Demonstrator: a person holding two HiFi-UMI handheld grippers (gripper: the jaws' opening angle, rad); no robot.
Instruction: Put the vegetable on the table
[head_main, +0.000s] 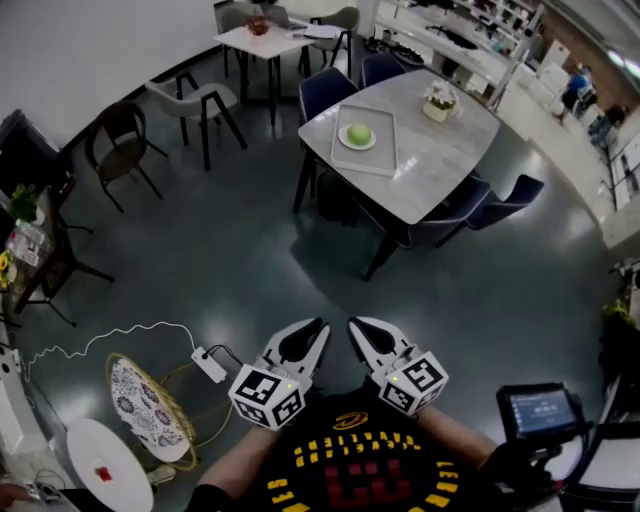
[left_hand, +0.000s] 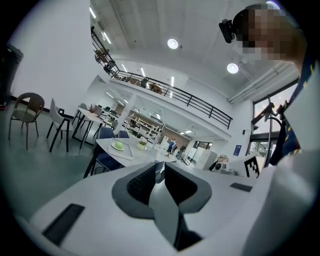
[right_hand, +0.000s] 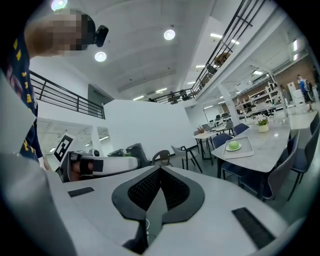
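A round green vegetable (head_main: 358, 133) lies on a white plate in a pale tray (head_main: 382, 158) on the grey marble table (head_main: 445, 150), far ahead across the floor. It also shows small in the left gripper view, where the vegetable (left_hand: 118, 145) is left of the jaws, and in the right gripper view, where the vegetable (right_hand: 233, 145) is at the right. My left gripper (head_main: 316, 331) and right gripper (head_main: 357, 329) are held side by side close to my chest. The left gripper (left_hand: 160, 170) shows a narrow gap between its pads with nothing in it. The right gripper (right_hand: 160, 169) is shut and holds nothing.
Dark blue chairs (head_main: 500, 205) ring the table, and a flower pot (head_main: 438, 102) stands on it. A second table (head_main: 268, 42) with chairs is behind. A power strip (head_main: 210, 365) with a cable lies on the floor beside a wicker chair (head_main: 150, 405). A screen on a stand (head_main: 540, 410) is at the right.
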